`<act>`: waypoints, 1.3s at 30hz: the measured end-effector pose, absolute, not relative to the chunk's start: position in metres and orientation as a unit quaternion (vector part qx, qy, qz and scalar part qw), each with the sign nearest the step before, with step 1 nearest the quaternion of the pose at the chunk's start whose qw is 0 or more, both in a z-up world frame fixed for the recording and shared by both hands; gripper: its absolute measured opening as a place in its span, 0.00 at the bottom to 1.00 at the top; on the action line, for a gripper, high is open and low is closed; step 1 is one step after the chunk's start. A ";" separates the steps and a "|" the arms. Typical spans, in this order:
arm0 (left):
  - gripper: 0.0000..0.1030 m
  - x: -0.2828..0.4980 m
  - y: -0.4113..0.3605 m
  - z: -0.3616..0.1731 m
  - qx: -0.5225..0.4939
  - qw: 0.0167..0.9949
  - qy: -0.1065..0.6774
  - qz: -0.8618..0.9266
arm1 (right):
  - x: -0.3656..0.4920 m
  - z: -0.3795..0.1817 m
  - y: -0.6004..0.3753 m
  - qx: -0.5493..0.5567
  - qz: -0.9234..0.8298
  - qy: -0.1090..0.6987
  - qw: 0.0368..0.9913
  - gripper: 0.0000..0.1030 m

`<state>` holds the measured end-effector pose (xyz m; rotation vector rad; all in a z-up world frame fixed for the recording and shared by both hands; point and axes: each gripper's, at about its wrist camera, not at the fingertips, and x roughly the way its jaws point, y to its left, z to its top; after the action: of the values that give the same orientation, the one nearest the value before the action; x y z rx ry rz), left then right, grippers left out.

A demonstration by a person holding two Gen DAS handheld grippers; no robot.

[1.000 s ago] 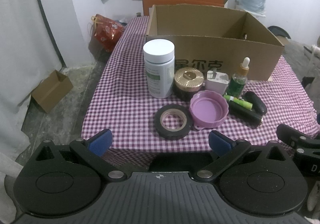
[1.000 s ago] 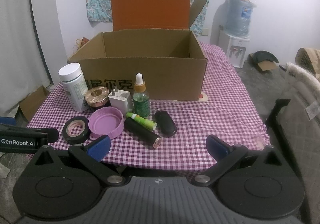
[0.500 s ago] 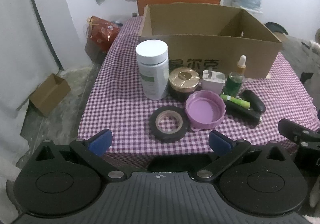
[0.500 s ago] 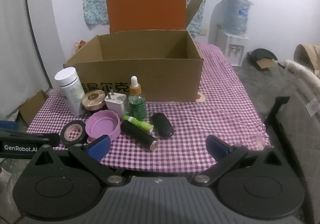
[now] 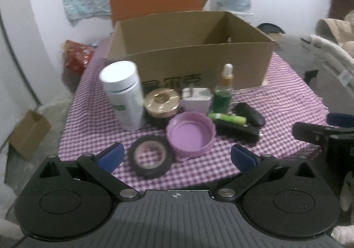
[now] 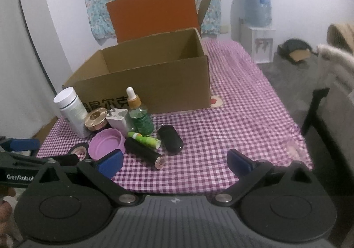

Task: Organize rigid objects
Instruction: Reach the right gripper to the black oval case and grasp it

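Both tongs, left (image 5: 176, 158) and right (image 6: 174, 162), hang open and empty at the table's (image 6: 243, 128) near edge. Just beyond lie a tape roll (image 5: 150, 159), a purple lid (image 5: 190, 134), tubes and bottles (image 5: 122, 95), clustered before the open cardboard box (image 6: 154, 79).

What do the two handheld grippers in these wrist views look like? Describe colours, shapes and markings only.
Each gripper, left and right, has a grey ribbed body, two round black discs, black linkage arms with silver pivots and blue finger pads. White "GenRobot" lettering marks the left gripper's black side.
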<state>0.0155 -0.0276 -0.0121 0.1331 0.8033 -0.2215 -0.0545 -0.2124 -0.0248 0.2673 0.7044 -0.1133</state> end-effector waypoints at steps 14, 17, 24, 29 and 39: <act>0.78 0.035 -0.037 -0.030 0.040 0.894 0.413 -0.168 | -0.009 -0.048 -0.233 0.207 0.048 0.386 0.897 0.66; 0.73 0.038 -0.032 -0.035 0.033 0.889 0.423 -0.173 | 0.001 -0.048 -0.221 0.196 0.072 0.391 0.896 0.64; 0.63 0.051 -0.040 -0.032 0.020 0.873 0.432 -0.225 | 0.012 -0.045 -0.226 0.163 0.052 0.395 0.903 0.56; 0.58 0.062 -0.056 -0.030 0.020 0.863 0.434 -0.259 | 0.029 -0.045 -0.241 0.139 0.033 0.404 0.904 0.49; 0.54 0.071 -0.084 -0.032 0.047 0.853 0.435 -0.284 | 0.077 -0.073 -0.249 0.128 0.083 0.461 0.874 0.29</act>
<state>0.0715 -0.0840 -0.0317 0.0990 0.9151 -0.5971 0.0772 -0.2486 -0.0734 0.2673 0.9634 0.1728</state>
